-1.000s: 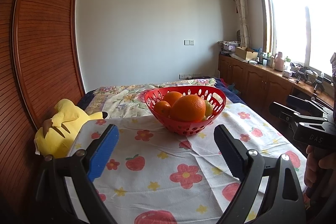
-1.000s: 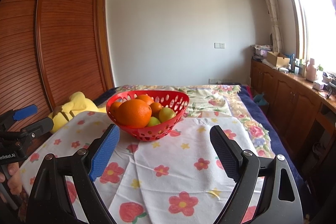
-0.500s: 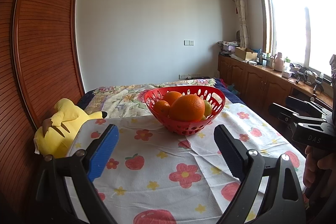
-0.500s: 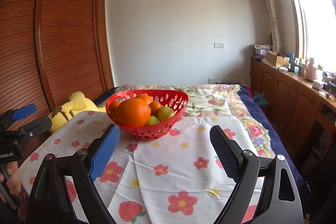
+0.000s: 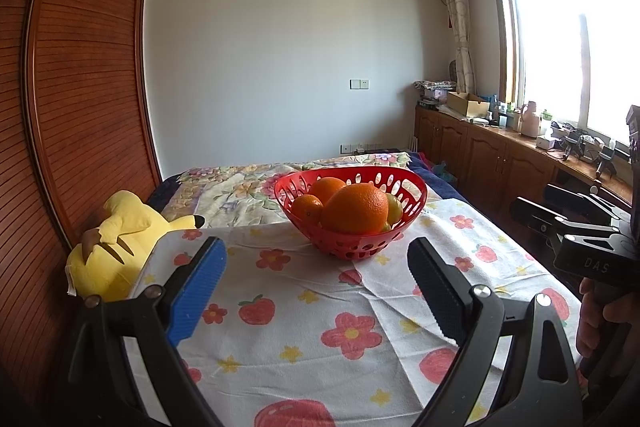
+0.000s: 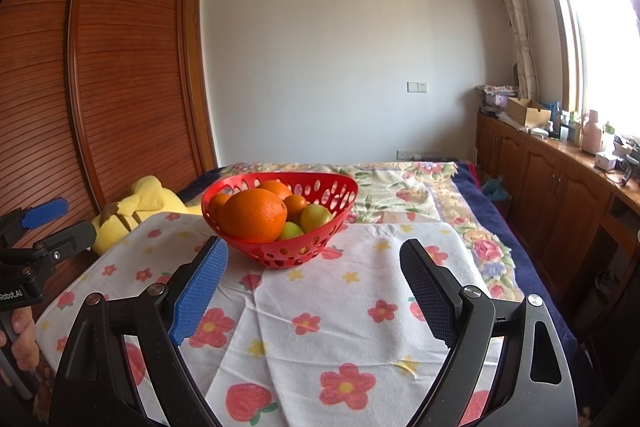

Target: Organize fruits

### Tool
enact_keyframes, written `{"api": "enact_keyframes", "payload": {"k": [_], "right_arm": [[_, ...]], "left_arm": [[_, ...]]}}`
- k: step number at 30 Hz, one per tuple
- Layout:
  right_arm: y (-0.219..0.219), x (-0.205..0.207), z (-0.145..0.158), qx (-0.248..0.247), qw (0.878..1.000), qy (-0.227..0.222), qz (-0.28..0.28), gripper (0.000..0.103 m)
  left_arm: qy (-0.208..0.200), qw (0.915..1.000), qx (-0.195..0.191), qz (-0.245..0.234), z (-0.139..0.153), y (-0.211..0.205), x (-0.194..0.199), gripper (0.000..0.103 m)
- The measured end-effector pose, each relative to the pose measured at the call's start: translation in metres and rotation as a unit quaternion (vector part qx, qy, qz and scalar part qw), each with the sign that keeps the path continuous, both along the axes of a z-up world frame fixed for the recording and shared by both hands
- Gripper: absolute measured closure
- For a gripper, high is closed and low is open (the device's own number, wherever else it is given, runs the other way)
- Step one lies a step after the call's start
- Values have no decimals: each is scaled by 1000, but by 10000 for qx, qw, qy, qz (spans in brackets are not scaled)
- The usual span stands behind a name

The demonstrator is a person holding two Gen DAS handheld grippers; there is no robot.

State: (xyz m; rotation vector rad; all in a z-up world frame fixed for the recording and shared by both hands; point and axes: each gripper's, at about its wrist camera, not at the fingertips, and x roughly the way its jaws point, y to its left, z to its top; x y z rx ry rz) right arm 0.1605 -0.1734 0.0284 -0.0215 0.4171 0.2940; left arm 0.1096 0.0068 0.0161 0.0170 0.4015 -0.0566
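A red perforated basket [image 5: 362, 245] [image 6: 304, 251] stands on a flowered white cloth [image 5: 320, 307] [image 6: 320, 307]. It holds a large orange [image 5: 355, 208] [image 6: 254, 214], smaller oranges [image 5: 307, 207] [image 6: 295, 205] and yellow-green lemons [image 6: 316, 218]. My left gripper [image 5: 316, 263] hovers open in front of the basket, nothing between its fingers. Just as wide open and empty, my right gripper [image 6: 314, 261] hangs short of the basket, which lies ahead and to the left. Each gripper shows at the edge of the other's view.
A yellow plush toy [image 5: 116, 243] [image 6: 136, 207] lies at the cloth's left edge against a wooden slatted wardrobe [image 5: 80, 107]. A flowered bedspread [image 6: 400, 187] stretches behind the basket. Wooden cabinets [image 5: 500, 163] with clutter line the right wall under a window.
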Motion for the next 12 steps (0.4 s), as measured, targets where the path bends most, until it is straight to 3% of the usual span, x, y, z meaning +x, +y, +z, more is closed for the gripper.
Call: {"api": "enact_keyframes", "payload": {"k": [12], "right_arm": [[0,-1,0,-1,10000,-2,-2,13]], "left_arm": [[-5,10000,-7,3,0,0,0,10]]}}
